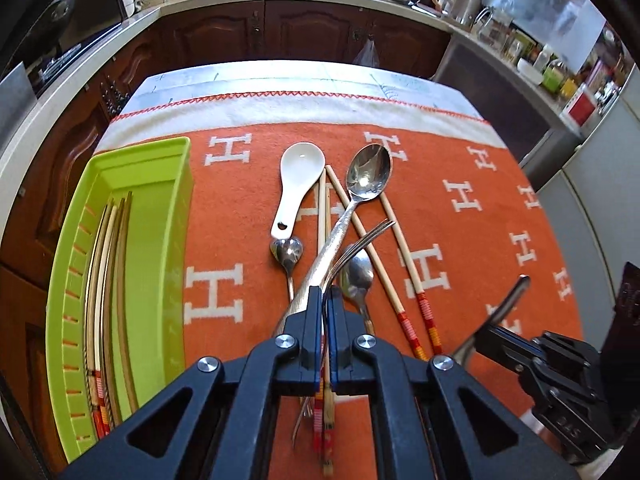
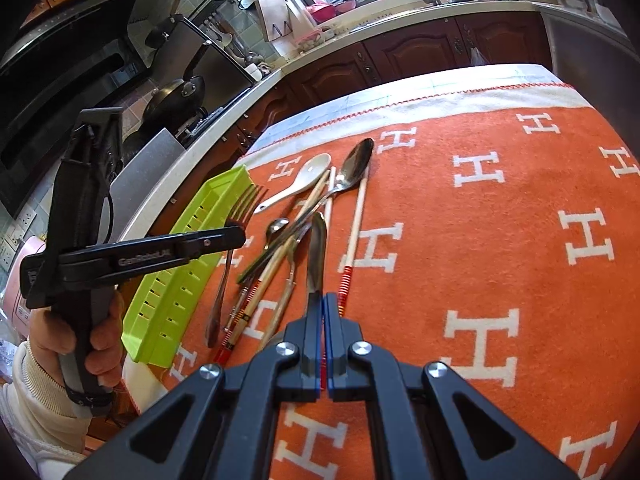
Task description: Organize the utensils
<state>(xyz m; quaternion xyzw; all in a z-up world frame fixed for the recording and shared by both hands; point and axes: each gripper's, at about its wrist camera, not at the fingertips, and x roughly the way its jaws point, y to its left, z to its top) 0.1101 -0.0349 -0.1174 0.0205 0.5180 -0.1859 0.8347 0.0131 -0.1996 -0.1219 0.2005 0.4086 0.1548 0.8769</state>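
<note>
My left gripper (image 1: 325, 294) is shut on a metal fork (image 1: 362, 240) and holds it above the utensil pile; it also shows in the right wrist view (image 2: 236, 236) with the fork (image 2: 244, 204) beside the green tray. My right gripper (image 2: 323, 300) is shut on the handle of a metal utensil (image 2: 316, 252); in the left wrist view it (image 1: 500, 324) is at the lower right. A white ceramic spoon (image 1: 298, 184), a large metal spoon (image 1: 366, 178), smaller spoons (image 1: 287, 254) and chopsticks (image 1: 404, 256) lie on the orange cloth.
A lime green tray (image 1: 160, 216) at the left holds several chopsticks (image 1: 106, 280). The orange H-patterned cloth (image 1: 472, 240) covers the table. Wooden kitchen cabinets and counters (image 1: 280, 32) run behind; a stove with a pan (image 2: 176, 96) stands far left.
</note>
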